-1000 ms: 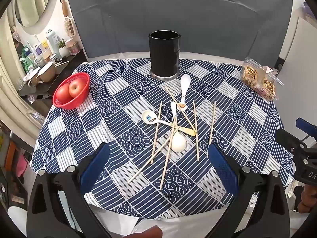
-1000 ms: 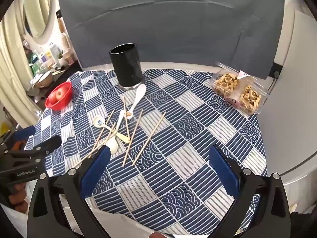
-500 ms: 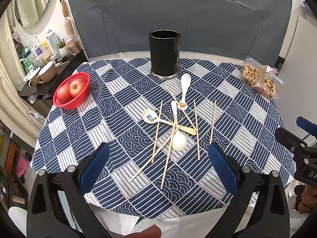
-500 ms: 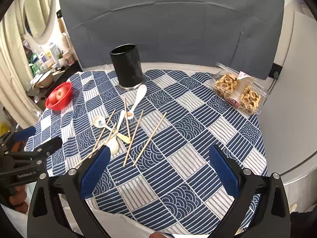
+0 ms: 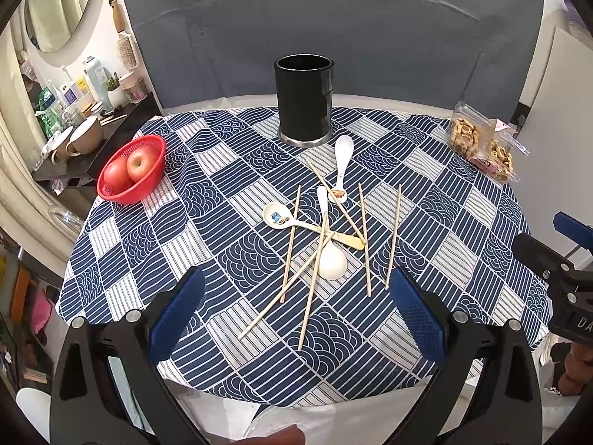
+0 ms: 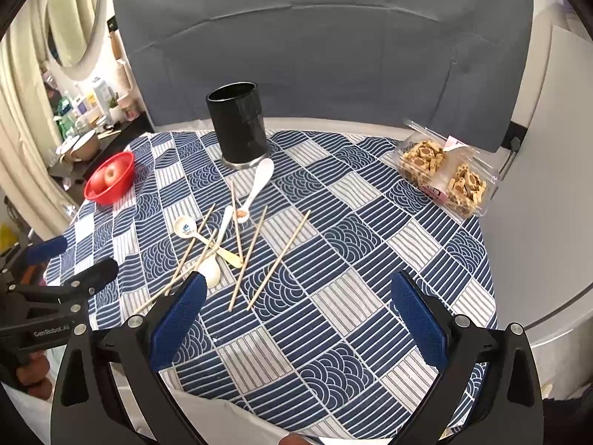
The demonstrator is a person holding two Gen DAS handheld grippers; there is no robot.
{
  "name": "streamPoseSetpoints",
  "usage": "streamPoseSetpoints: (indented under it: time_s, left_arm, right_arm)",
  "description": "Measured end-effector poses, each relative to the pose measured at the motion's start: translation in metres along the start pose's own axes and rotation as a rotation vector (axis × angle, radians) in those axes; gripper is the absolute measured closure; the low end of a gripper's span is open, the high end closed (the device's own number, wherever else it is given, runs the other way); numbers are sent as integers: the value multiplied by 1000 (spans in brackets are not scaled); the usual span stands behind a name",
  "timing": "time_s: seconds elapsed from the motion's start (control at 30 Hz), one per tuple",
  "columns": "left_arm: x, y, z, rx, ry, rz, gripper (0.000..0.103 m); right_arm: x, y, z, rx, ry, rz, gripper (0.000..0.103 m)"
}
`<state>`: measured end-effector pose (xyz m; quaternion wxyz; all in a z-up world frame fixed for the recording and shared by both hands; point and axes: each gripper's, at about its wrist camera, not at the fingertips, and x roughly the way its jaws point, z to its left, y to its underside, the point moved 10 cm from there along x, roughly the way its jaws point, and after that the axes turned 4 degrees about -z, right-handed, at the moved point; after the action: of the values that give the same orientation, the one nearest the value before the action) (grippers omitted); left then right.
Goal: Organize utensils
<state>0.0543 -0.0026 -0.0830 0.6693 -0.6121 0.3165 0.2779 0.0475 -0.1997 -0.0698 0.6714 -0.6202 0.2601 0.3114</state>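
Barely anything differs from half a second ago: both views have only crept slightly closer to the round table under its navy-and-white patterned cloth (image 5: 229, 200). The left gripper (image 5: 296, 315) hovers over the near edge, blue pads spread wide, holding nothing. The right gripper (image 6: 292, 315) likewise hangs with its pads wide apart and empty. Wooden chopsticks (image 5: 313, 282) and white ceramic spoons (image 5: 331, 259) lie crossed in a loose pile mid-table, unmoved. The empty black cylindrical holder (image 5: 304, 105) stands upright behind them, one spoon's bowl nearly touching its base. A red basket of apples (image 5: 131, 170) sits far left, a clear box of biscuits (image 6: 444, 176) far right
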Motion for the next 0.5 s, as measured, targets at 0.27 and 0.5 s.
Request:
streamPoseSetpoints:
  time_s: [0.27, 0.5]
  left_arm:
    - [1, 2, 0, 0, -1, 5, 6]
    - [2, 3, 0, -4, -3, 6, 6]
  right_arm:
    - [-1, 1, -2, -4, 11, 1, 8]
    - [-1, 1, -3, -4, 17, 2, 8]
